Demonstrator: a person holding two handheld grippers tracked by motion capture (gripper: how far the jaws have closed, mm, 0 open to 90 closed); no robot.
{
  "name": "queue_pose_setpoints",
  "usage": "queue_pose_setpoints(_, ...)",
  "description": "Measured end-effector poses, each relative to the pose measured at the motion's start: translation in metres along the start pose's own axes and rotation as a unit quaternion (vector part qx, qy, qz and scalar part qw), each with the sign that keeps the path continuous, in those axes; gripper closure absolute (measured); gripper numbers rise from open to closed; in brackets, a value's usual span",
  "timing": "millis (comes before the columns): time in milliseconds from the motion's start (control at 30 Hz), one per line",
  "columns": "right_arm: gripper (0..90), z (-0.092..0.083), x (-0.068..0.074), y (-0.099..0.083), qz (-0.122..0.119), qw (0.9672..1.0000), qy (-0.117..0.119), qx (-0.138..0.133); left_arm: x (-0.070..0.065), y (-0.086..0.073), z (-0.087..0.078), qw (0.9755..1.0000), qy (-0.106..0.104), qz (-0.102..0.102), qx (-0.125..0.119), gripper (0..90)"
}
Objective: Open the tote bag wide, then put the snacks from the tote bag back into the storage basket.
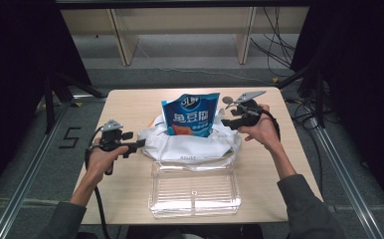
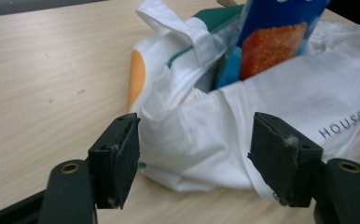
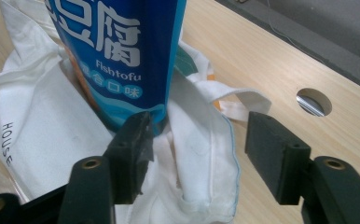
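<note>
Blue snack pouch (image 1: 190,115) stands upright in the mouth of a white cloth bag (image 1: 190,145), mid-surface, lower part sunk inside the bag, top sticking out. Bag lies slumped on the wooden surface (image 1: 130,104), handles flopped to the sides; "HOUSE" lettering on the near face in both gripper views.

Left gripper (image 2: 194,156): jaws apart, nothing clamped. Bag's left corner sits between and just beyond the pads; can't tell if the cloth touches them. In the high view it sits just at the bag's left edge (image 1: 139,144).

Right gripper (image 3: 197,156): jaws apart, not clamped. Bag's right edge and a handle loop lie between them, pouch's bottom corner just behind the left jaw. In the high view it's raised at the pouch's upper right (image 1: 228,121).

Clear plastic tray (image 1: 195,190) on the near side of the surface, just in front of the bag. Round hole (image 3: 314,101) in the surface beyond the bag's right side.
</note>
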State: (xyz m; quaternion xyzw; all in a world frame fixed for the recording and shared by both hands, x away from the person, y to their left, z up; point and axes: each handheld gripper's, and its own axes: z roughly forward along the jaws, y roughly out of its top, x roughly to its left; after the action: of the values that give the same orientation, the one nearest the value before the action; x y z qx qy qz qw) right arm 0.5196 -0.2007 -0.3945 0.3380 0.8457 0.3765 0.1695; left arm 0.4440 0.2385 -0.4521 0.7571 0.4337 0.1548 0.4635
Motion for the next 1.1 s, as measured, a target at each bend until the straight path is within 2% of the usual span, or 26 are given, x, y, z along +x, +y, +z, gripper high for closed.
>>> queue_pose_setpoints(33,38.9,-0.001,0.000,0.001,-0.005,1.0000,0.001,0.003,-0.002,-0.003,-0.002,1.0000,-0.002,0.000,-0.002,31.4)
queue_pose_setpoints(67,37.9,-0.002,0.002,0.001,0.003,1.0000,-0.003,0.002,-0.005,-0.006,-0.004,1.0000,-0.001,0.000,0.000,31.1)
queue_pose_setpoints(100,37.2,-0.002,0.001,0.001,-0.009,0.9999,-0.003,-0.001,-0.007,-0.009,-0.006,1.0000,0.002,0.006,0.001,30.6)
queue_pose_setpoints(167,36.0,-0.005,0.001,0.003,-0.014,0.9998,0.003,0.011,-0.010,-0.014,-0.010,0.9999,0.004,0.009,0.002,29.9)
queue_pose_setpoints(200,35.5,-0.006,0.003,0.003,-0.005,0.9999,0.004,0.011,-0.011,-0.016,-0.012,1.0000,0.002,0.006,0.003,29.4)
queue_pose_setpoints(233,33.9,-0.003,0.002,0.003,-0.009,0.9999,0.000,-0.006,-0.013,-0.020,-0.013,1.0000,-0.003,-0.002,0.002,29.0)
queue_pose_setpoints(300,32.6,-0.007,0.002,0.005,-0.010,0.9999,0.001,0.009,-0.016,-0.025,-0.015,0.9999,-0.008,-0.002,0.005,27.0)
queue_pose_setpoints(333,31.9,-0.006,0.001,0.006,-0.017,0.9998,0.003,0.003,-0.018,-0.027,-0.016,0.9999,-0.010,-0.004,0.006,26.7)
queue_pose_setpoints(367,31.3,-0.005,0.003,0.006,-0.016,0.9999,0.001,-0.002,-0.020,-0.029,-0.017,1.0000,-0.008,-0.001,0.005,26.4)
queue_pose_setpoints(400,30.8,-0.008,0.003,0.008,-0.016,0.9997,0.005,0.016,-0.022,-0.032,-0.019,1.0000,-0.006,0.000,0.007,26.0)
queue_pose_setpoints(433,30.3,-0.006,0.003,0.008,-0.024,0.9997,0.006,0.007,-0.024,-0.034,-0.019,1.0000,-0.004,0.002,0.007,25.5)
queue_pose_setpoints(467,29.7,-0.006,0.004,0.009,-0.020,0.9998,0.003,0.004,-0.026,-0.037,-0.020,1.0000,0.002,0.001,0.007,25.1)
queue_pose_setpoints(500,29.1,-0.008,0.004,0.011,-0.021,0.9997,0.005,0.014,-0.028,-0.040,-0.021,1.0000,0.005,0.001,0.007,24.8)
queue_pose_setpoints(533,28.4,-0.009,0.004,0.013,-0.024,0.9996,0.003,0.013,-0.030,-0.043,-0.021,0.9999,0.005,0.004,0.008,24.4)
queue_pose_setpoints(567,28.3,-0.008,0.005,0.014,-0.024,0.9997,0.001,0.002,-0.032,-0.046,-0.021,0.9999,0.007,0.002,0.008,24.1)
queue_pose_setpoints(667,27.3,-0.010,0.006,0.018,-0.033,0.9994,0.002,0.011,-0.037,-0.054,-0.023,0.9998,0.013,0.011,0.014,23.9)
queue_pose_setpoints(733,26.6,-0.010,0.009,0.020,-0.030,0.9995,0.003,0.011,-0.041,-0.058,-0.025,0.9997,0.016,0.009,0.013,23.9)
queue_pose_setpoints(767,26.1,-0.010,0.009,0.022,-0.041,0.9991,0.003,0.010,-0.042,-0.060,-0.026,0.9997,0.020,0.010,0.013,23.7)
queue_pose_setpoints(800,26.0,-0.011,0.009,0.023,-0.043,0.9990,0.000,0.009,-0.044,-0.062,-0.028,0.9996,0.027,0.002,0.011,23.0)
queue_pose_setpoints(933,25.5,-0.014,0.010,0.029,-0.044,0.9990,0.005,0.007,-0.047,-0.069,-0.032,0.9997,0.023,-0.002,0.007,22.2)
queue_pose_setpoints(967,25.3,-0.014,0.011,0.030,-0.037,0.9993,0.002,0.004,-0.048,-0.071,-0.033,0.9997,0.024,-0.002,0.007,22.1)
queue_pose_setpoints(1000,25.0,-0.015,0.010,0.032,-0.041,0.9991,0.007,0.009,-0.049,-0.072,-0.034,0.9997,0.022,-0.001,0.009,22.1)
queue_pose_setpoints(1033,25.0,-0.015,0.010,0.032,-0.042,0.9991,0.004,0.003,-0.050,-0.073,-0.035,0.9997,0.023,-0.004,0.004,22.1)
queue_pose_setpoints(1100,24.7,-0.017,0.010,0.035,-0.044,0.9990,0.003,0.012,-0.052,-0.076,-0.036,0.9998,0.018,-0.001,0.008,22.1)
